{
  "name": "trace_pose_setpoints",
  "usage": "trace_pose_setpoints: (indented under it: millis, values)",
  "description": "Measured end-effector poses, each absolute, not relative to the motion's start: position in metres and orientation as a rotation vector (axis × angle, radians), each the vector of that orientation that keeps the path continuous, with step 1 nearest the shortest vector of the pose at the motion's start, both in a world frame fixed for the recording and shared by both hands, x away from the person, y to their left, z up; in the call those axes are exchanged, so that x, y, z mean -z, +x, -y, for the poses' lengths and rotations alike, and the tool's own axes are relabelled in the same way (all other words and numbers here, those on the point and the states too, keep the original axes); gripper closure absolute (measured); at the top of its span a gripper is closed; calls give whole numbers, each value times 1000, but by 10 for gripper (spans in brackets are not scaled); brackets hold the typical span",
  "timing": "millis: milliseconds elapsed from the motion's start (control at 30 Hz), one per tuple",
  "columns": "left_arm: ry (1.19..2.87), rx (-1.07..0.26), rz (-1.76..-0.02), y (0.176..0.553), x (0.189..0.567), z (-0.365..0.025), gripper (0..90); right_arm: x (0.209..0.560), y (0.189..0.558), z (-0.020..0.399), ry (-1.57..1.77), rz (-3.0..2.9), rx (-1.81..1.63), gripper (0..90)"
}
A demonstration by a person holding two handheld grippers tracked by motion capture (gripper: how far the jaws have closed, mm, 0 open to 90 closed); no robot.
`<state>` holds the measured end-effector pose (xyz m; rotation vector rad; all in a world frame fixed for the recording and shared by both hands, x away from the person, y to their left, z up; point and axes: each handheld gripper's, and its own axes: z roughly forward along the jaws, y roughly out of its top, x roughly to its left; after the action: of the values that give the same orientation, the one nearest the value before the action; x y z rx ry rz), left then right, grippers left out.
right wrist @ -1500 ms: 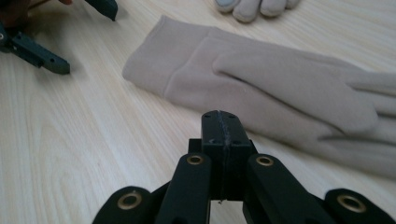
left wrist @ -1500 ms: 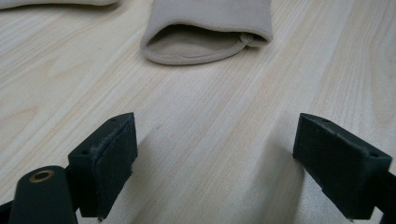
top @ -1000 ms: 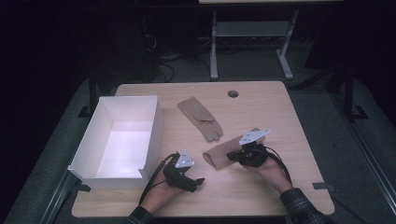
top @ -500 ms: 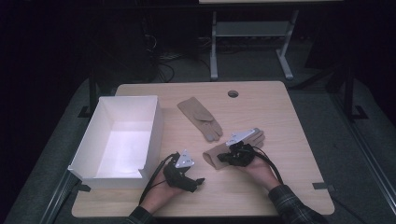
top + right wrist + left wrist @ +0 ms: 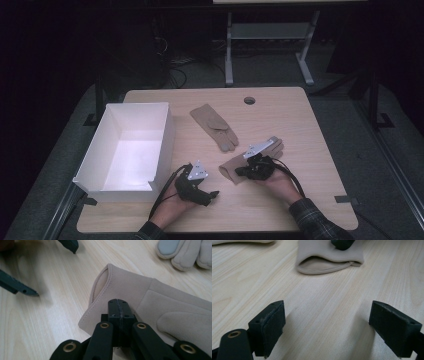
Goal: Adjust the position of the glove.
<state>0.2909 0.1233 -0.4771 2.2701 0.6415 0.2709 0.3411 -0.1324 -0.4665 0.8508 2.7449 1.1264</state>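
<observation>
Jaws of the right tool point(image 5: 119, 305) are pressed together over the near beige glove point(image 5: 150, 302); the left tool point(image 5: 328, 322) gapes wide over bare bench point(image 5: 317, 315).

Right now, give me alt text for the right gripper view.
The right gripper, its black jaws closed together, rests on the cuff end of a beige fabric glove lying on the pale wooden table. A second beige glove's fingertips lie at upper right.

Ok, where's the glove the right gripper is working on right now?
In the high view the near glove lies right of table centre, under the shut right gripper, its cuff opening facing the open left gripper; the second glove lies just behind it.
</observation>
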Motion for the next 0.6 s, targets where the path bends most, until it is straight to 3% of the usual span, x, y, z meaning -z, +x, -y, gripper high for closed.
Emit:
trace_pose_setpoints:
  millis: [600]
  values:
    - [2266, -274, -642, 291, 477, -123, 131, 463, 314, 180, 893, -2762, -1066, 900]
